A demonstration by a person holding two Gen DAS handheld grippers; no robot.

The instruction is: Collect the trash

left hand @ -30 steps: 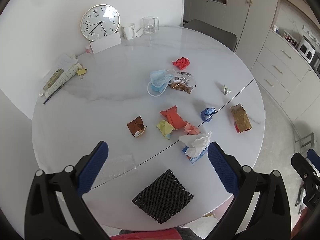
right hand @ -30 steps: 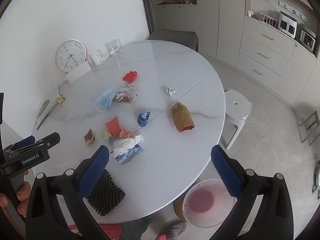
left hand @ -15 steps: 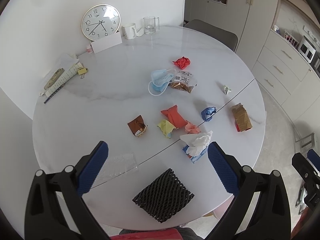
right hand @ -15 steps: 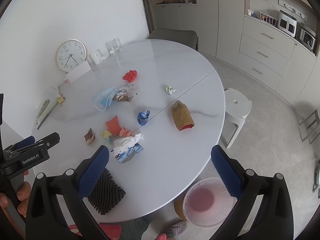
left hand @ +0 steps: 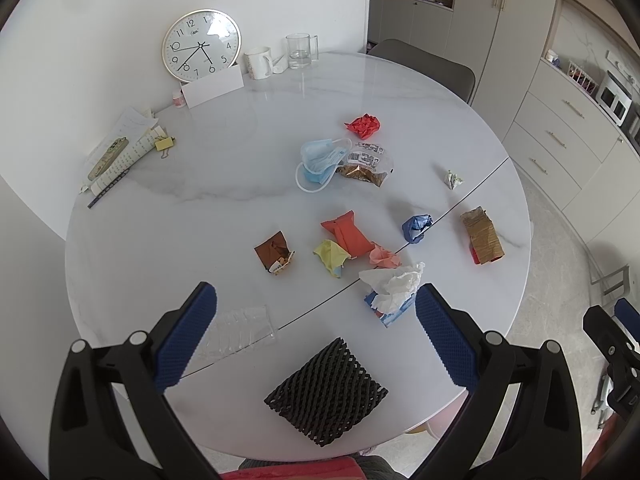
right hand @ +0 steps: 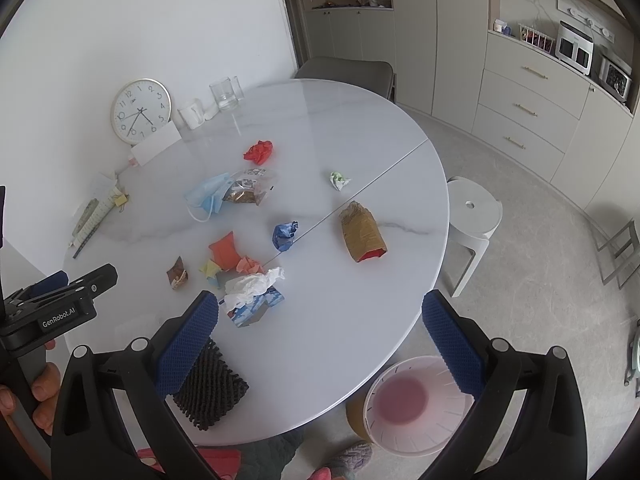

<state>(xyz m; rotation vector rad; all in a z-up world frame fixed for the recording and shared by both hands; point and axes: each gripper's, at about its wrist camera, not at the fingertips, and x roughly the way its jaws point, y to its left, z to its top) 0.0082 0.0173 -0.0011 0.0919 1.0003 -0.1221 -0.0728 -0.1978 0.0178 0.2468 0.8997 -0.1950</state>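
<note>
Trash lies scattered on a round white marble table (left hand: 224, 200): a black foam net (left hand: 326, 396) at the near edge, a clear plastic wrapper (left hand: 240, 330), a white tissue on a blue pack (left hand: 394, 286), an orange packet (left hand: 346, 234), a blue face mask (left hand: 320, 158), a red paper ball (left hand: 363, 125) and a brown bag (left hand: 481, 236). My left gripper (left hand: 316, 334) hovers open above the net, holding nothing. My right gripper (right hand: 320, 336) is open and empty over the table's near right edge. A pink waste bin (right hand: 416, 406) stands on the floor below it.
A wall clock (left hand: 201, 45), a mug (left hand: 258, 63), a glass (left hand: 299, 51) and papers with a pencil (left hand: 120, 156) sit at the table's far left. A grey chair (right hand: 344, 70) stands behind the table, a white stool (right hand: 474, 216) to its right.
Both grippers have drifted very slightly; the table contents sit a touch lower in the views. Nothing was picked up or released.
</note>
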